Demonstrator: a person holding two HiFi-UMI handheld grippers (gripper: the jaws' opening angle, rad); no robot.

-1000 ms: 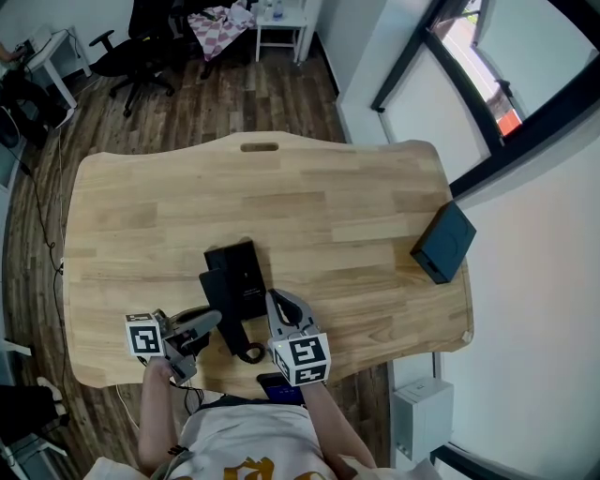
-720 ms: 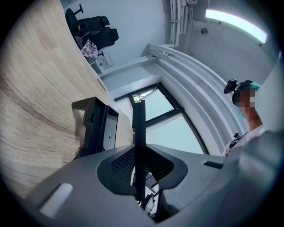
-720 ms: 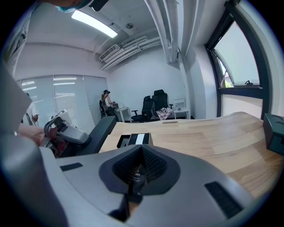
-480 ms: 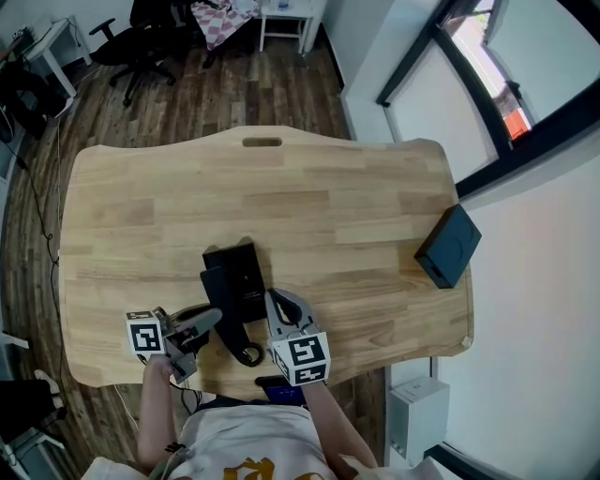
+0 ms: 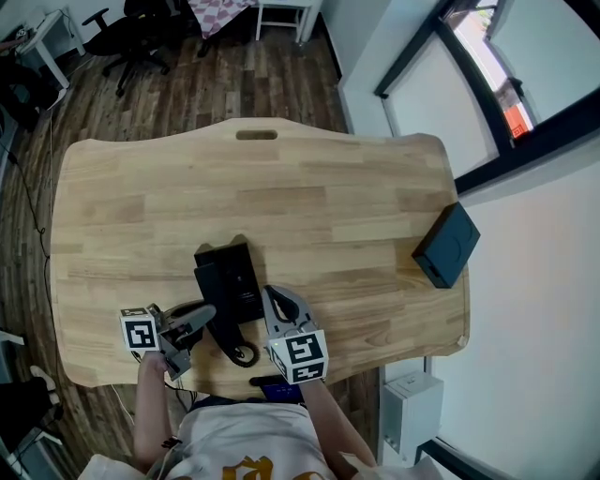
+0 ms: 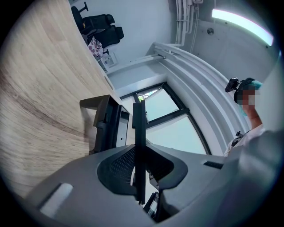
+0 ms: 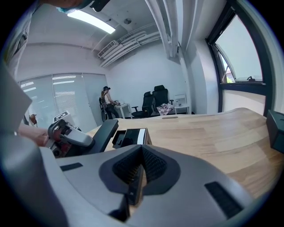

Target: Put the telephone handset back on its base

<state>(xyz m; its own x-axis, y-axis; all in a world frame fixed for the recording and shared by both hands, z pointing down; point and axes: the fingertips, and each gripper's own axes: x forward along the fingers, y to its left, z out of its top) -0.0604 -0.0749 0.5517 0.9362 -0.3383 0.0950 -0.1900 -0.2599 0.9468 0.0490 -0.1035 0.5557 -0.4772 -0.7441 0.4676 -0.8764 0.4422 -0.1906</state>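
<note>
While both grippers sit at the near edge of the light wooden table point(image 5: 328, 206), each has its jaws pressed together with nothing between them. The left gripper point(image 5: 202, 316) has its tip just beside the black handset point(image 5: 221, 325). The right gripper point(image 5: 271, 296) is just right of the telephone base point(image 5: 239, 277). The handset lies along the base's left side, near end sticking out toward the person; can't tell if it's seated in the cradle. A coiled cord point(image 5: 246, 354) loops by the table edge. A black box point(image 5: 446, 243) sits at the table's right edge, well apart. Room: dark wood-plank floor point(image 5: 234, 84), office chairs point(image 5: 131, 28), dark-framed window point(image 5: 487, 84).
</note>
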